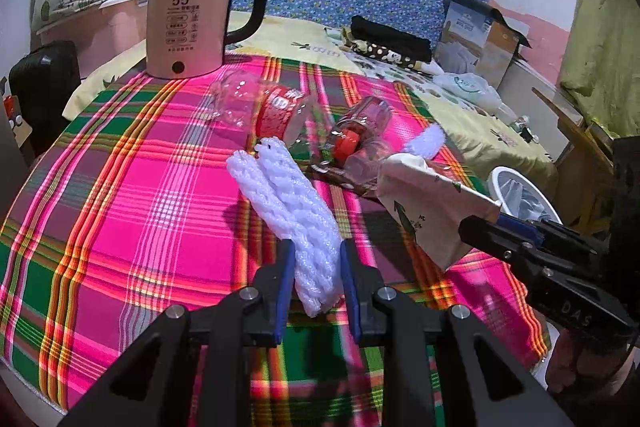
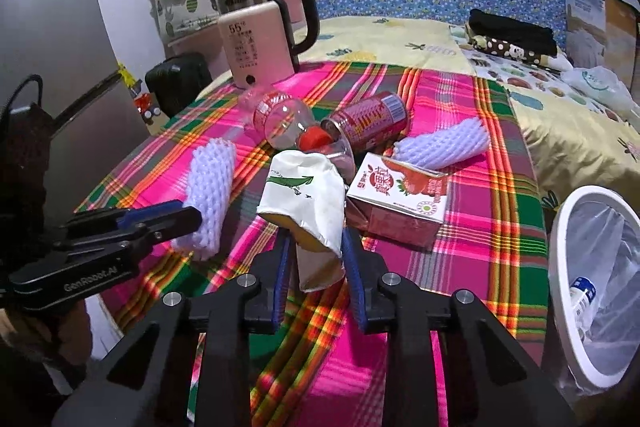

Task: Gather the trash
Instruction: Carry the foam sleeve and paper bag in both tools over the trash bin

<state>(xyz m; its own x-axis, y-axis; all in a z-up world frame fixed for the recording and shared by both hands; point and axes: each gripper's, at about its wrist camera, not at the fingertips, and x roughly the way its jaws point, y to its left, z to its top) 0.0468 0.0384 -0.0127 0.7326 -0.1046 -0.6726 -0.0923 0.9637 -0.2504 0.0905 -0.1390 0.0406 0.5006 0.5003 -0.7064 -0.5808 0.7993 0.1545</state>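
My left gripper (image 1: 315, 247) is shut on a white foam fruit net (image 1: 288, 203), also in the right wrist view (image 2: 210, 195). My right gripper (image 2: 314, 239) is shut on a crumpled paper cup (image 2: 304, 203) with a green print, seen from the left wrist view (image 1: 432, 211). On the plaid cloth lie a clear plastic bottle (image 2: 286, 123) with a red cap, a red can (image 2: 368, 121), a red drink carton (image 2: 400, 199) and a second foam net (image 2: 444, 143). The white trash bin (image 2: 560, 247) with a clear liner stands at the table's right.
A pink kettle (image 1: 186, 27) stands at the table's far left edge. Behind the table is a bed with dark clothes (image 2: 512, 35), a plastic bag (image 2: 600, 83) and a cardboard box (image 1: 480, 35). A black suitcase (image 1: 44, 87) stands at the left.
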